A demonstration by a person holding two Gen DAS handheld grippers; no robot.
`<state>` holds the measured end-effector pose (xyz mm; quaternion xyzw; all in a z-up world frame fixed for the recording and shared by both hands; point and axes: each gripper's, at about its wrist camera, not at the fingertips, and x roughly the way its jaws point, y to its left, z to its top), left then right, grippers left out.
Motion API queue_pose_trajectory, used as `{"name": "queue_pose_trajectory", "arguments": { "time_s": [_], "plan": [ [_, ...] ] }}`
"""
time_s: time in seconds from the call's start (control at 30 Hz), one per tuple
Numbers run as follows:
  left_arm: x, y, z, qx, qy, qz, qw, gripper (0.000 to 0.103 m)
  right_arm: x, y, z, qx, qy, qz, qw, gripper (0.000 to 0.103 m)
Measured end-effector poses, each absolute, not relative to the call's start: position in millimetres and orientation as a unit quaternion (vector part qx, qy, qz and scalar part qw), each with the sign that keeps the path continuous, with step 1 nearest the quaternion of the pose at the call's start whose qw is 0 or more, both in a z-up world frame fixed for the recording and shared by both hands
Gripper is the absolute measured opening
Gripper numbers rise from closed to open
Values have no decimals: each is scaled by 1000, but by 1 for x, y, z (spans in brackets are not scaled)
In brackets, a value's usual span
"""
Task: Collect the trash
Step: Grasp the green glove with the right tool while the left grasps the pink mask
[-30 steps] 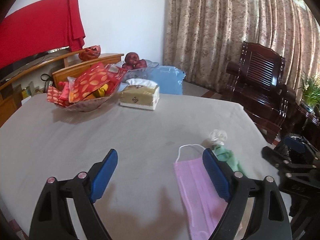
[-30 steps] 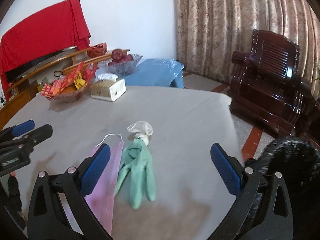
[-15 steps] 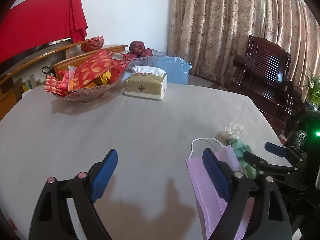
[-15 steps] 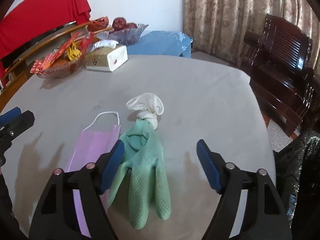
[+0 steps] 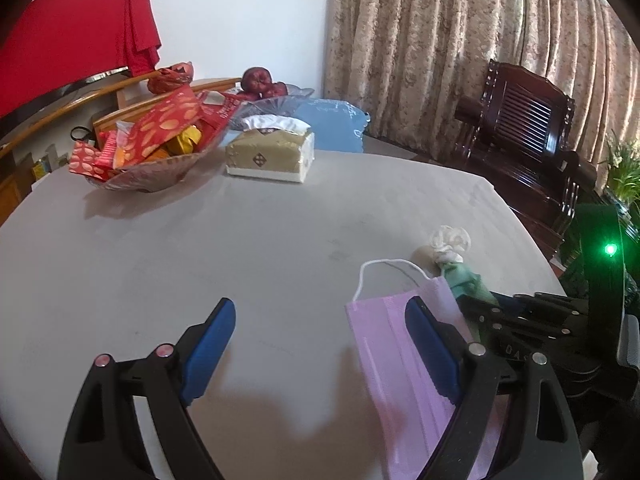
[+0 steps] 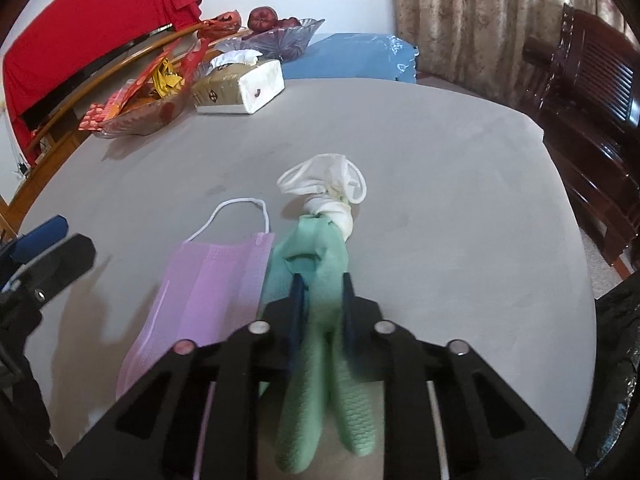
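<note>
Two pieces of trash are seen lying side by side on the grey cloth-covered worktop [image 6: 440, 184]: a mint-green textured rubber glove [image 6: 320, 320], its cuff knotted with a crumpled white glove or tissue [image 6: 332, 184], and a flat pink pleated face mask [image 6: 216, 280] with a white ear loop. The glove is laid lengthwise toward the near edge, fingers nearest the camera, so its narrow middle is offered for a pinch.

The right tool [image 6: 322, 304] is pressed together on the green glove, the blue pads squeezing the material at the palm; the glove is judged to rest on the worktop, not yet lifted. A grip mid-body seems chosen so the knotted white part is carried along.

The left tool [image 5: 320, 344] is held spread wide above the worktop, nothing between its pads. Its right pad overlaps the pink mask in the left wrist view; contact cannot be told. It appears staged for the mask.

Farther off, near the worktop's far edge, a glass bowl of red and orange packets [image 5: 152, 152] and a gold tissue box [image 5: 272, 156] are set well apart from the trash. A black bag [image 6: 616, 360], possibly the trash bag, is glimpsed at the right edge.
</note>
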<state>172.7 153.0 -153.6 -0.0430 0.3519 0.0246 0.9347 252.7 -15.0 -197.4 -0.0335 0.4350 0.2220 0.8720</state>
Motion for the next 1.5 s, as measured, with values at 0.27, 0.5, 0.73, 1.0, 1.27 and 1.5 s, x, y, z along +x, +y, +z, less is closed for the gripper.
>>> {"name": "queue_pose_trajectory", "arguments": {
  "time_s": [0.27, 0.5, 0.73, 1.0, 1.27, 1.5],
  "plan": [
    [177, 127, -157, -41, 360, 2, 932, 85, 250, -39, -181, -18, 419, 211, 883, 11],
    [180, 101, -161, -31, 368, -17, 929, 85, 240, -64, -170, -19, 408, 195, 892, 11],
    [188, 85, -175, -33, 390, -17, 920, 85, 230, -84, -169, -19, 404, 185, 896, 11],
    [191, 82, -203, -43, 436, 7, 899, 85, 227, -93, -171, -10, 404, 182, 897, 11],
    [190, 78, -205, -27, 441, 12, 897, 76, 226, -92, -172, -6, 403, 185, 896, 11],
    [192, 78, -201, -25, 434, 3, 901, 13, 221, -87, -173, -9, 406, 189, 894, 11]
  ]
}}
